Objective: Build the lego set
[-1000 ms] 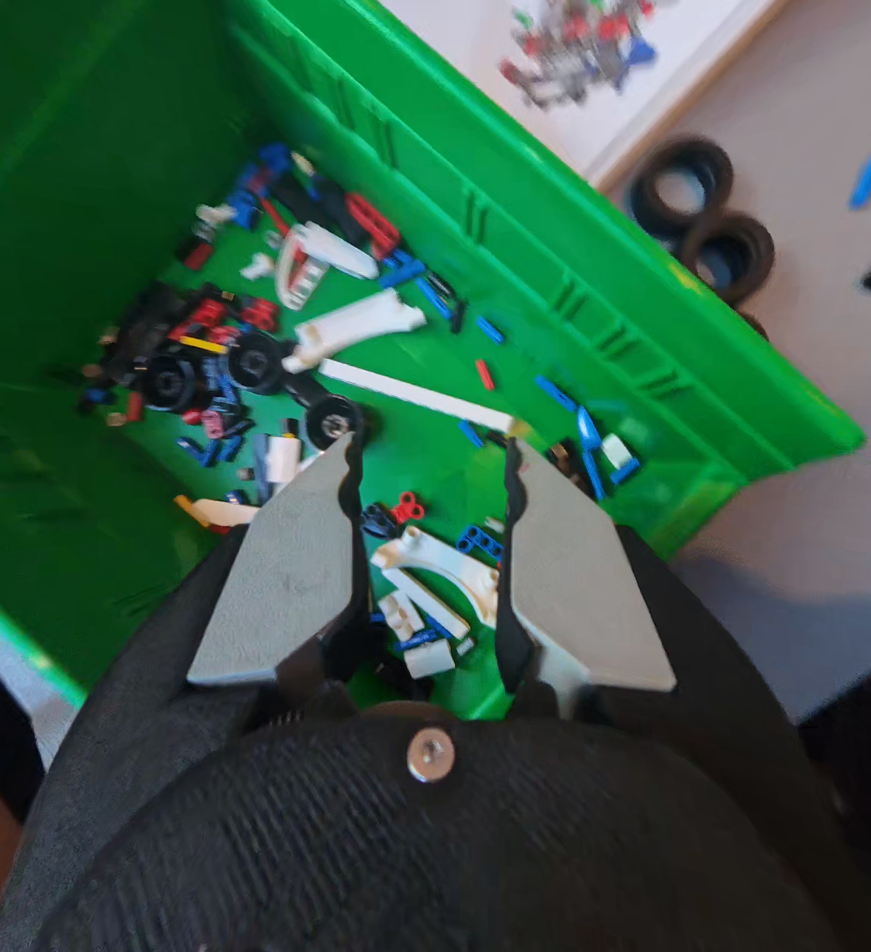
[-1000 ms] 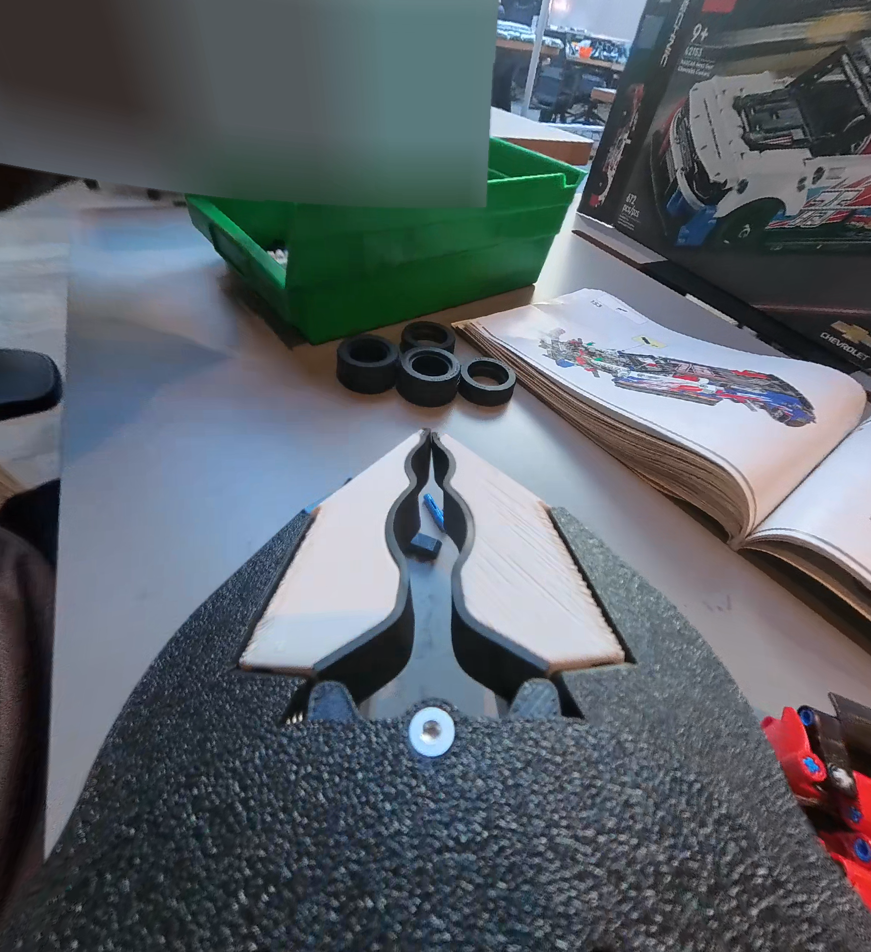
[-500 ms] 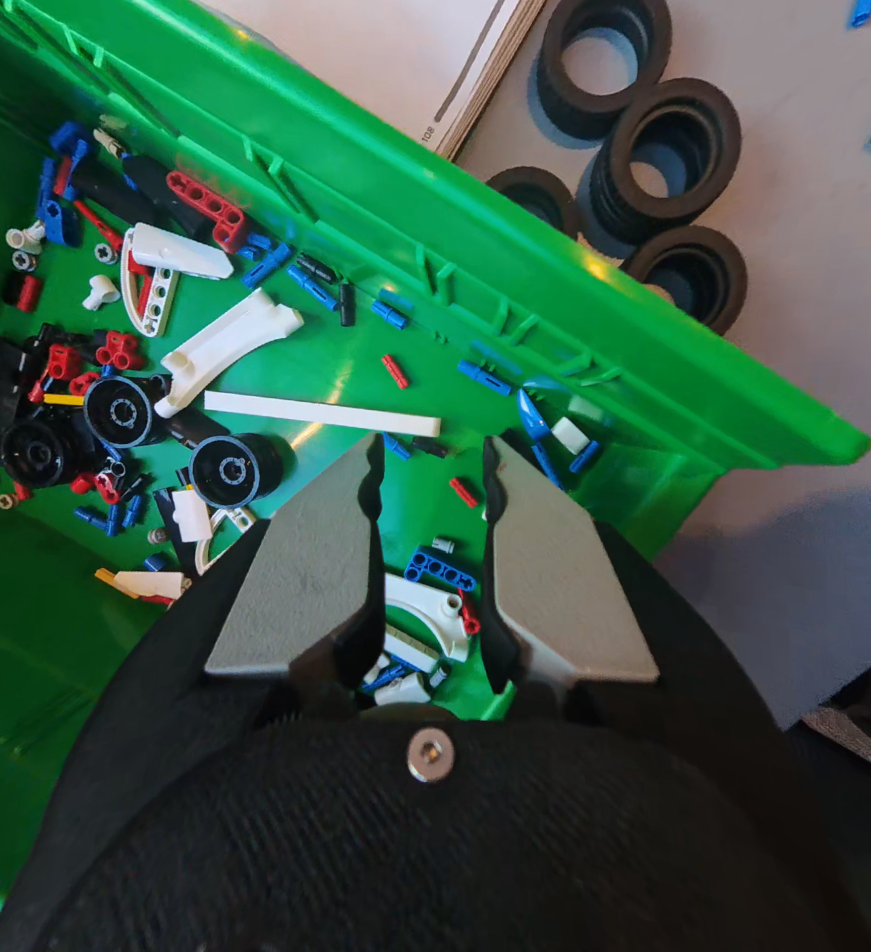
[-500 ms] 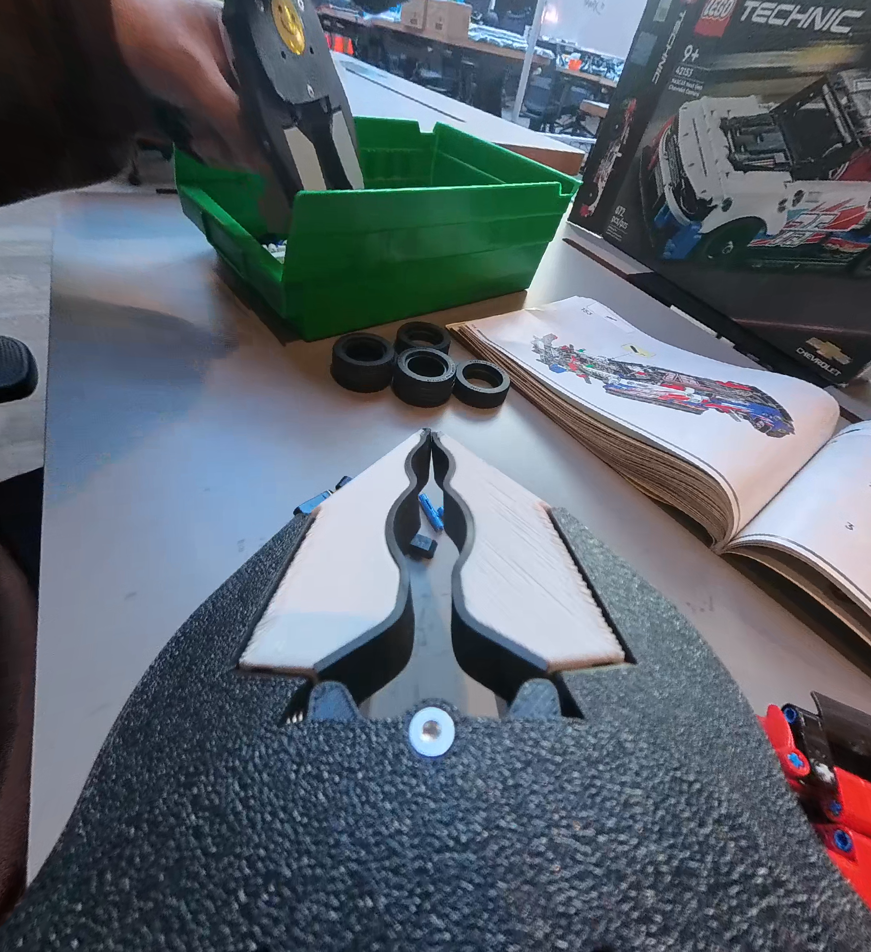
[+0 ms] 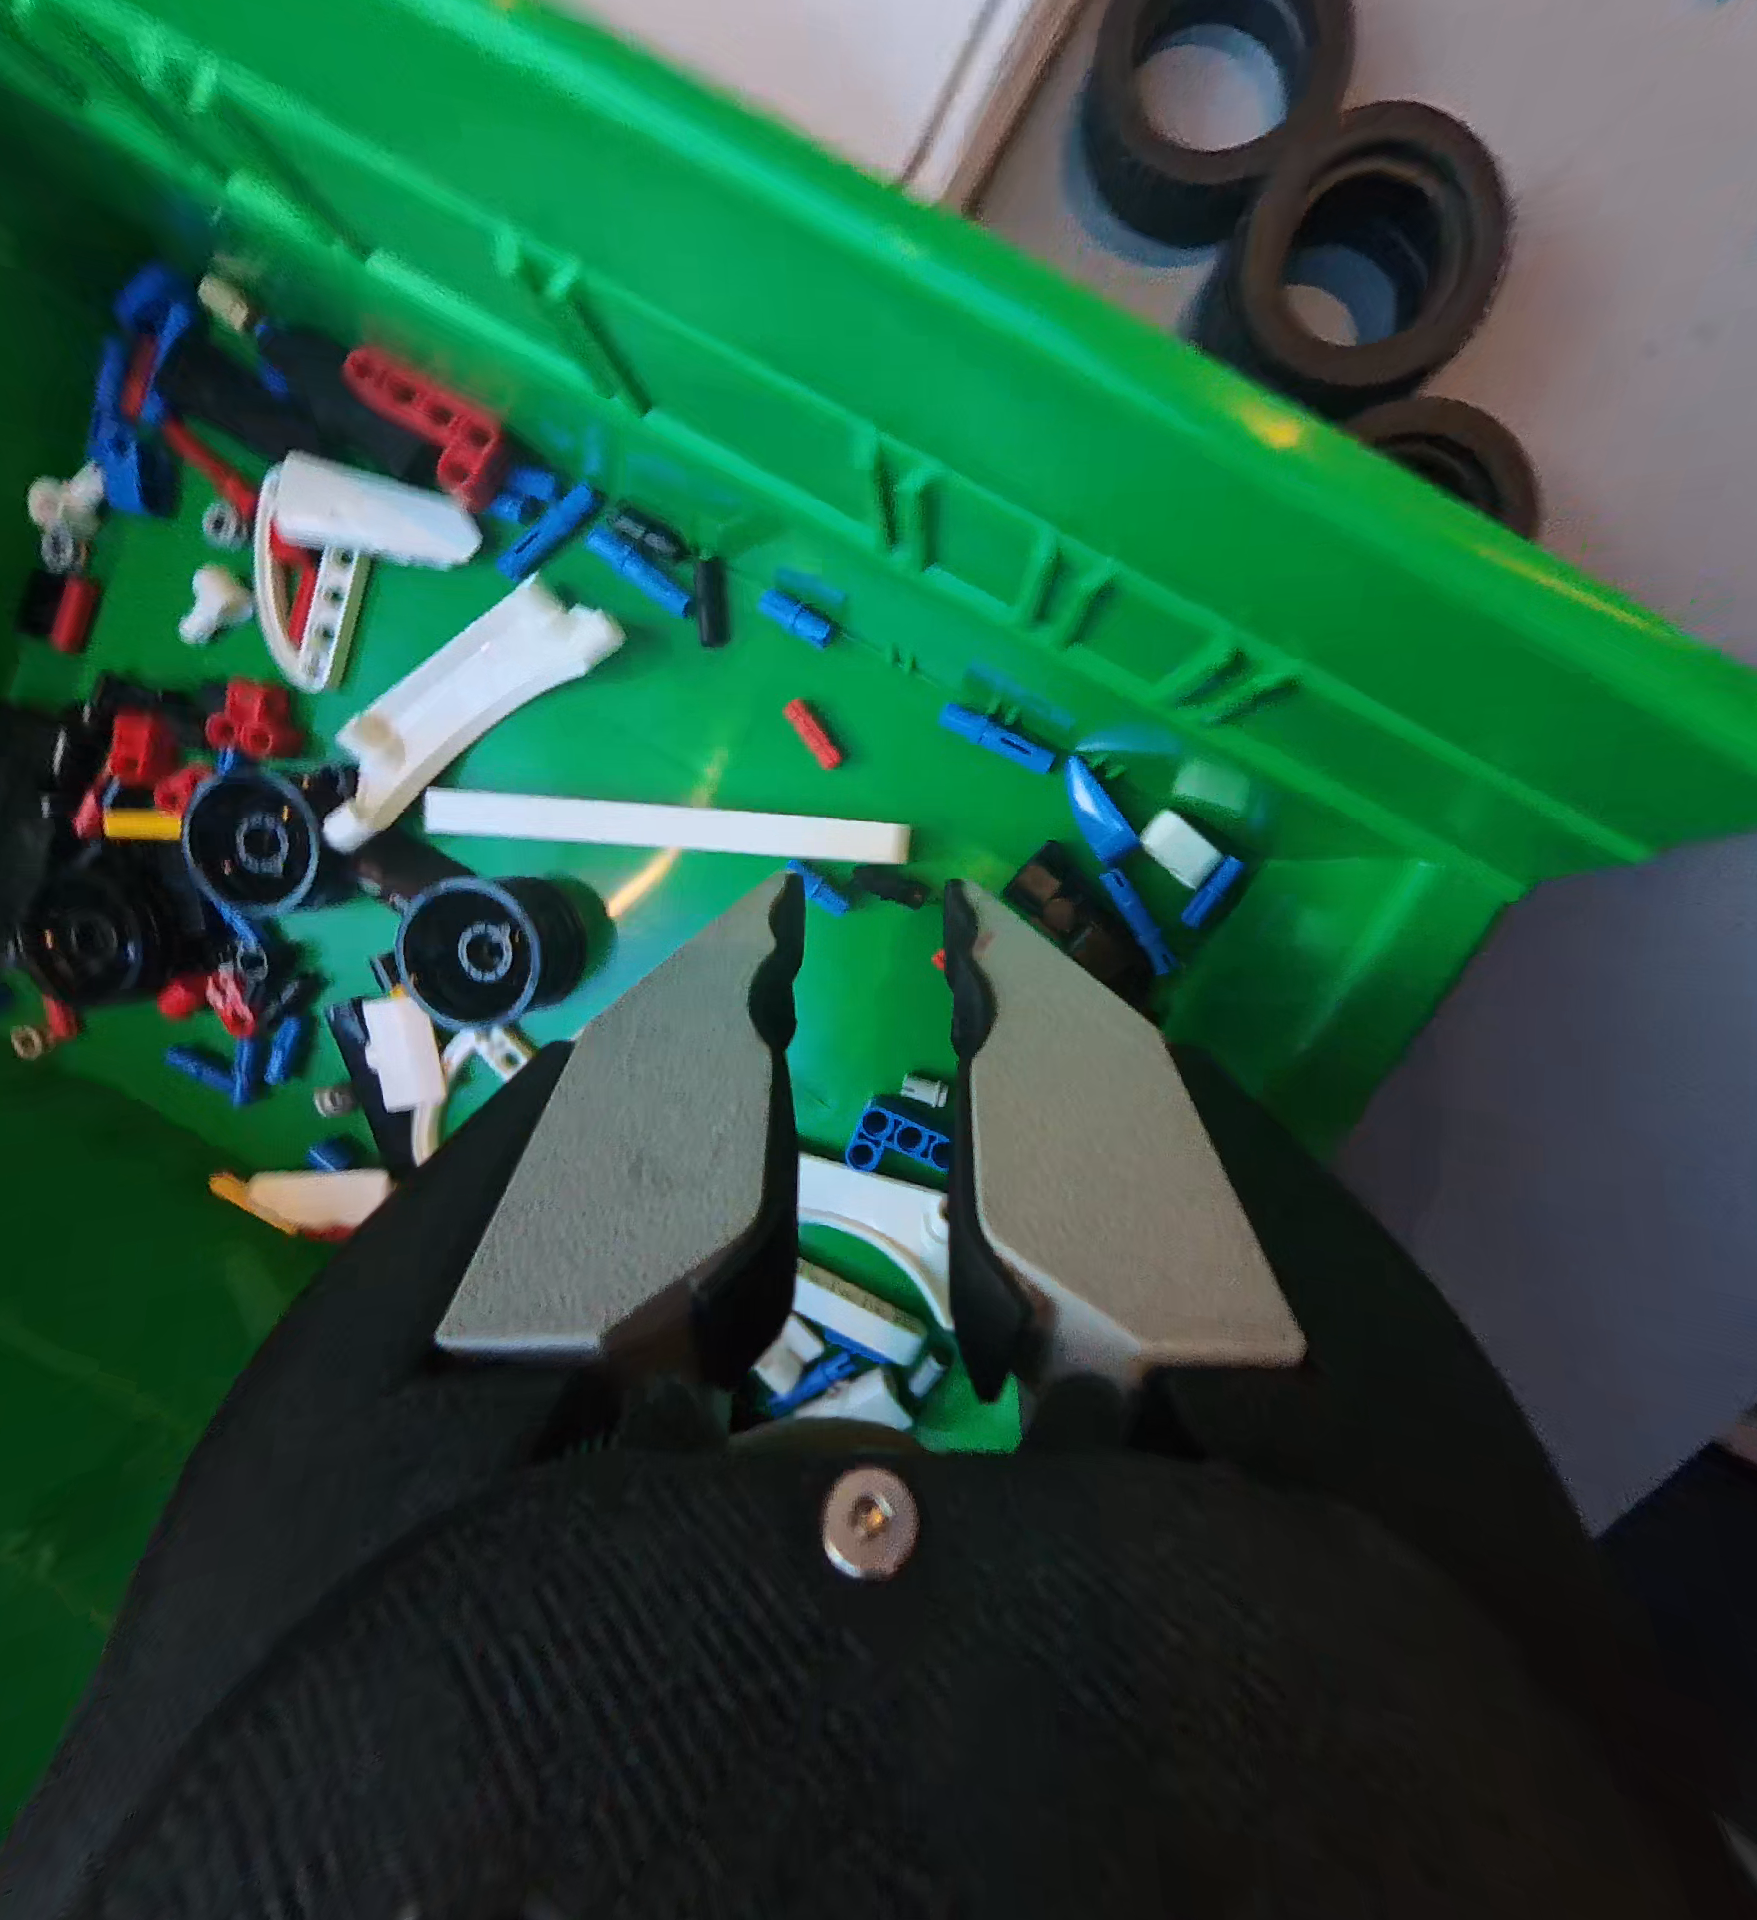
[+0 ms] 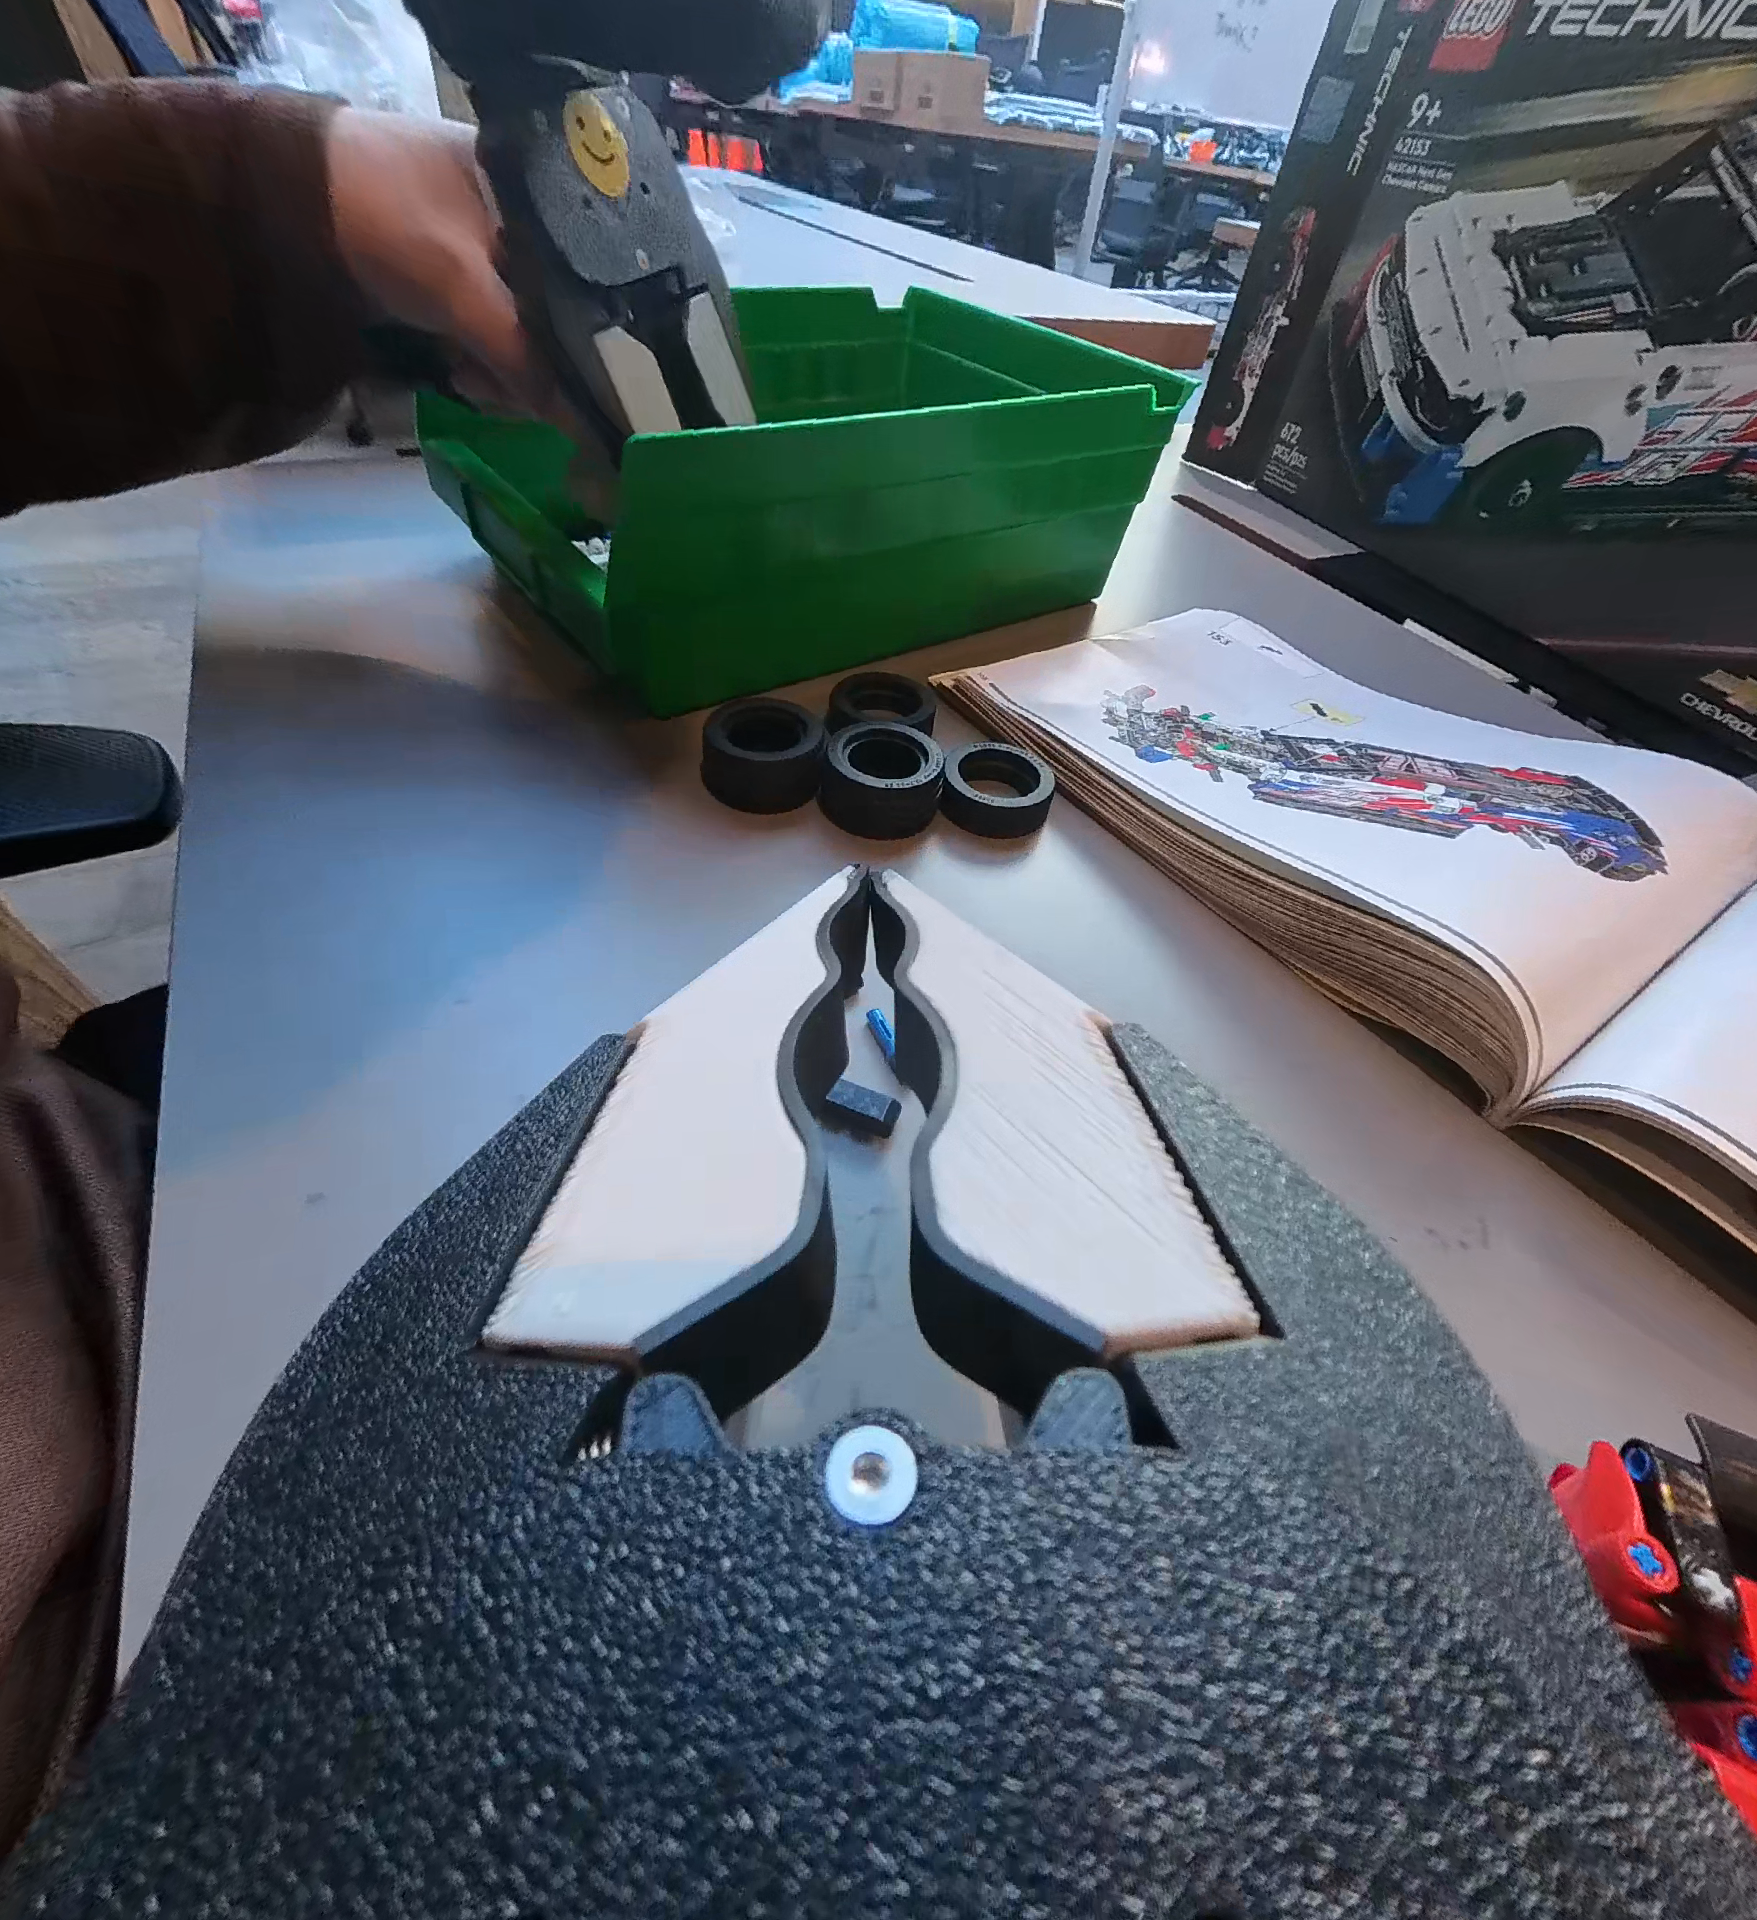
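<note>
Left wrist view: we are hovering our left gripper (image 5: 872, 914), fingers parted and empty, over loose pieces in the green bin (image 5: 957, 499); right gripper (image 6: 869, 883), frame centre, is pinched closed, build seemingly unfinished.

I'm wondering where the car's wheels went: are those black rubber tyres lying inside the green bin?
No, the four black tyres sit on the table just outside the green bin, beside the open booklet.
</note>
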The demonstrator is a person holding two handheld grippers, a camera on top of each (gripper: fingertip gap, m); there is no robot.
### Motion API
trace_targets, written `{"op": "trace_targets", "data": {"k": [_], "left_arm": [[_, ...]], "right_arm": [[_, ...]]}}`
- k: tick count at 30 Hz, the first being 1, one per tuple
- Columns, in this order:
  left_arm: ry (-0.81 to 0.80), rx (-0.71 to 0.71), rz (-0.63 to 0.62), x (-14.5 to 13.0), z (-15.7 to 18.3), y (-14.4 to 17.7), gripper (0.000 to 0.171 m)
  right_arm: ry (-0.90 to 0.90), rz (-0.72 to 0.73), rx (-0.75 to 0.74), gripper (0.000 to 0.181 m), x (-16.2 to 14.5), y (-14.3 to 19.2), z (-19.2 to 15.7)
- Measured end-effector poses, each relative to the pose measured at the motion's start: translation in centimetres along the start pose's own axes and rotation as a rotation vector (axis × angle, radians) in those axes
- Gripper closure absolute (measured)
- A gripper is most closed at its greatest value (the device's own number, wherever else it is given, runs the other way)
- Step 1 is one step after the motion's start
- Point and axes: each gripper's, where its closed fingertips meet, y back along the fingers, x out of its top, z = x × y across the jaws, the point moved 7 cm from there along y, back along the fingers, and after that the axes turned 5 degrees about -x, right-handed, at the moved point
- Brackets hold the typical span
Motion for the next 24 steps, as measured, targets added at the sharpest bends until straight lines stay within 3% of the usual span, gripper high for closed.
{"op": "trace_targets", "data": {"k": [5,24], "left_arm": [[-0.306,-0.085,-0.074,0.1,1.3,-0.8,0.147],[-0.296,-0.067,-0.178,-0.1,-0.2,-1.3,0.157]], "right_arm": [[-0.007,0.010,0.002,0.181,0.1,0.1,0.1],[0.009,0.003,-0.019,0.181,0.0,0.0,0.0]]}}
